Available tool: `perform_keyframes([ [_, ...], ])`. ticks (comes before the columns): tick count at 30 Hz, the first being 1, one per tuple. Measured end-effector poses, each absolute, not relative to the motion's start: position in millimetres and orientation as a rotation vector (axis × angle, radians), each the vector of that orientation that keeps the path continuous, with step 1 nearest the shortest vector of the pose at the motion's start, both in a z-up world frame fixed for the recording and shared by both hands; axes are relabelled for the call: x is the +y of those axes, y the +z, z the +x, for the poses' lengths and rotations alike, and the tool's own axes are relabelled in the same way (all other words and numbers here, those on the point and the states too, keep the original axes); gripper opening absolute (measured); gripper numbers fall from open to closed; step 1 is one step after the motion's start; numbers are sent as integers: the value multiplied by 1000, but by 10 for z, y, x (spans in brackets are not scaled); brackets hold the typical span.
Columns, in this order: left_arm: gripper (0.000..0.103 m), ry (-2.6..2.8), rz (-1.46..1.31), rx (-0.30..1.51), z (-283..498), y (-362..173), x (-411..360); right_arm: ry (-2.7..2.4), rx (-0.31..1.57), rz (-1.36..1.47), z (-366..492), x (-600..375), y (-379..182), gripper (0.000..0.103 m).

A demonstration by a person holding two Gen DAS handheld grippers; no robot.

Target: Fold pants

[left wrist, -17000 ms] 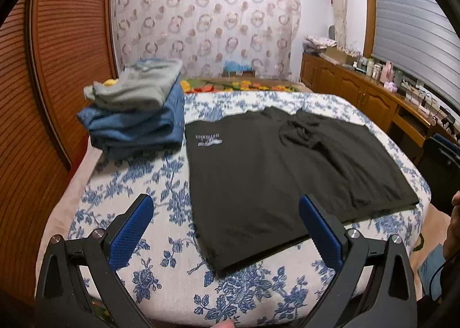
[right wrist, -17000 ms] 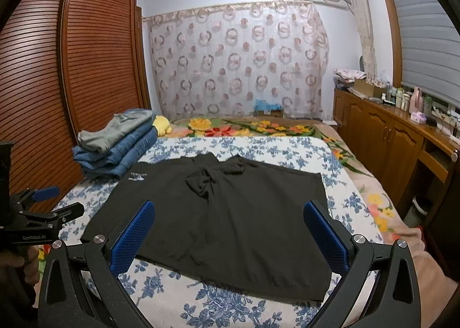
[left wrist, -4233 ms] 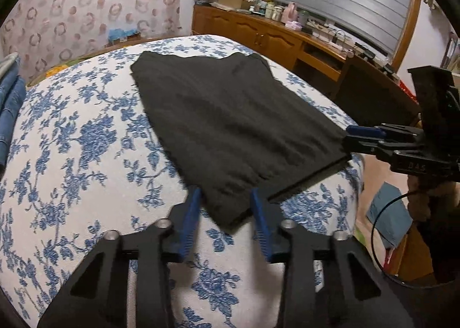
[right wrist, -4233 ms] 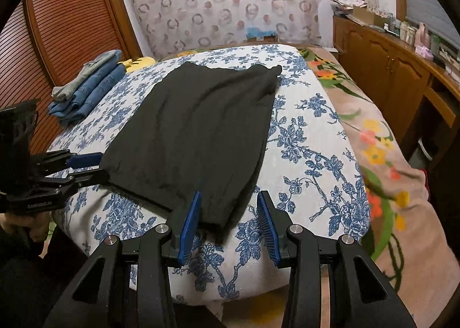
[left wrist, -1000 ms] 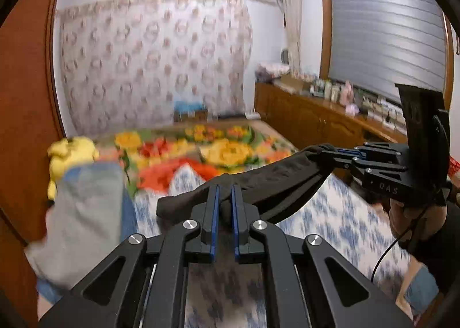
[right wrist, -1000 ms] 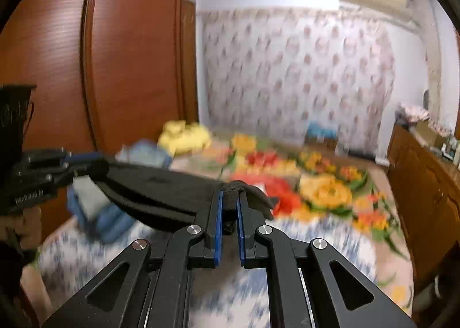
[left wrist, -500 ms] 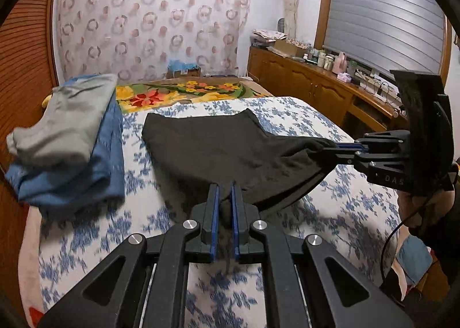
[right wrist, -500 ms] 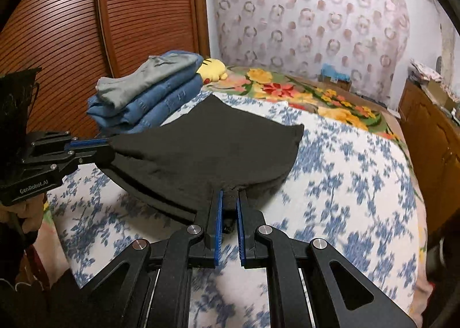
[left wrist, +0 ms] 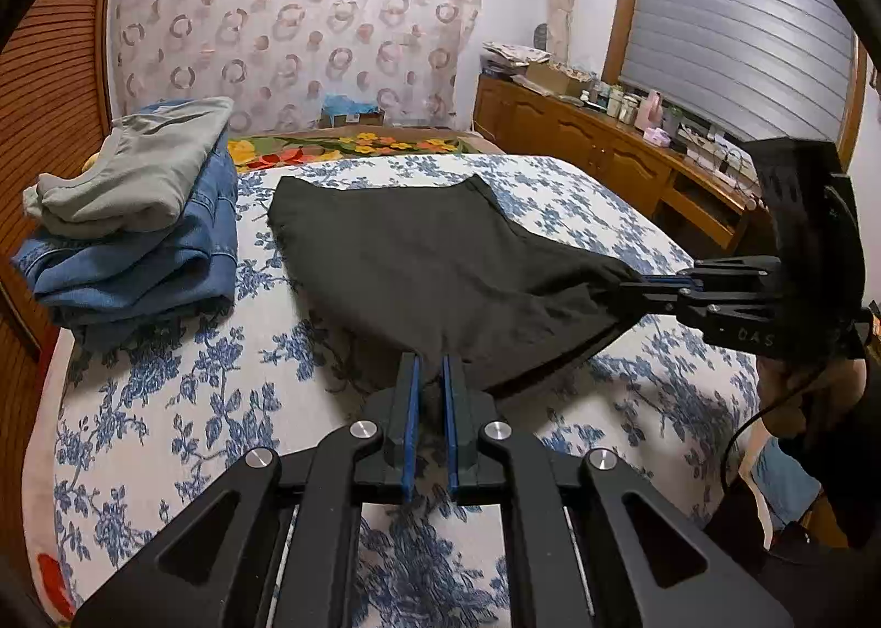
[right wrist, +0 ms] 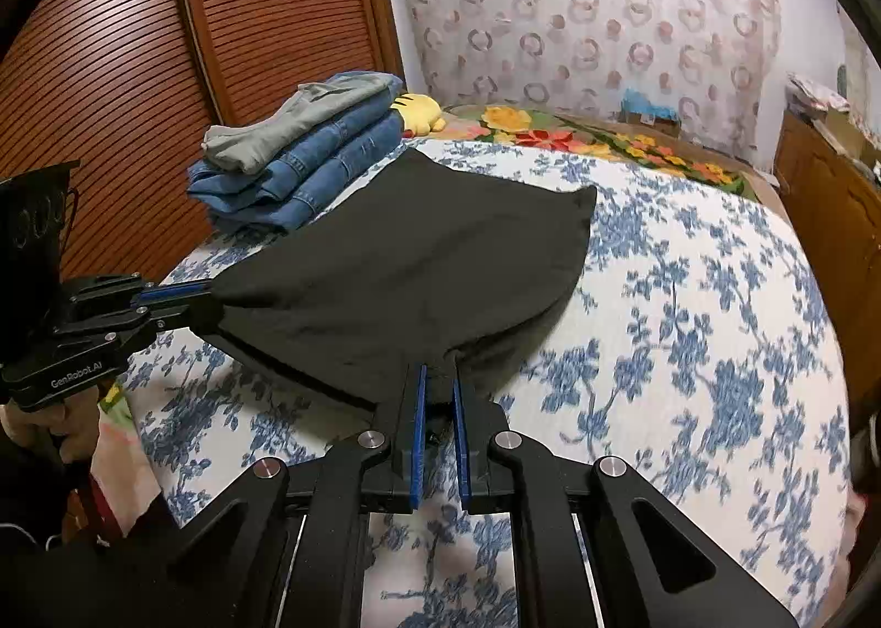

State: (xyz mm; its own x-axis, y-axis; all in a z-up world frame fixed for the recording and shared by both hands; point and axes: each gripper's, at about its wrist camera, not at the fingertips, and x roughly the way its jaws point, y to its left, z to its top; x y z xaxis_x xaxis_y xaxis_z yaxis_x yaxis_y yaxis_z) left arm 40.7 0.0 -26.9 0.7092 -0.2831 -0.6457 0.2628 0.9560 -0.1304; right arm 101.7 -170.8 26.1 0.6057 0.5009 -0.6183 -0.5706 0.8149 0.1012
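Note:
The black pants [left wrist: 418, 254] lie folded over on the blue-flowered bedspread [left wrist: 181, 408], far edge flat, near edge lifted. My left gripper [left wrist: 430, 372] is shut on the near left corner of the pants. My right gripper [right wrist: 438, 380] is shut on the near right corner of the pants [right wrist: 407, 265]. The right gripper also shows in the left wrist view [left wrist: 639, 287], pulling its corner taut. The left gripper shows in the right wrist view [right wrist: 206, 292], level with it. The near hem hangs between both a little above the bed.
A stack of folded jeans with a grey garment on top [left wrist: 137, 220] sits at the bed's left, next to the pants [right wrist: 308, 154]. A wooden wardrobe [right wrist: 137, 50] stands to the left. A wooden dresser with bottles [left wrist: 633, 149] runs along the right.
Both grippers have come down and back toward the near side with the hem. The far part of the pants now lies flatter on the bed.

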Motion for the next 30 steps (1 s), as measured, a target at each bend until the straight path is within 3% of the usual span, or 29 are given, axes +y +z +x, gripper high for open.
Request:
perform_keyframes([
  [30, 9, -349, -28, 593, -191, 192, -90, 661, 589, -75, 315, -2027, 512, 9],
])
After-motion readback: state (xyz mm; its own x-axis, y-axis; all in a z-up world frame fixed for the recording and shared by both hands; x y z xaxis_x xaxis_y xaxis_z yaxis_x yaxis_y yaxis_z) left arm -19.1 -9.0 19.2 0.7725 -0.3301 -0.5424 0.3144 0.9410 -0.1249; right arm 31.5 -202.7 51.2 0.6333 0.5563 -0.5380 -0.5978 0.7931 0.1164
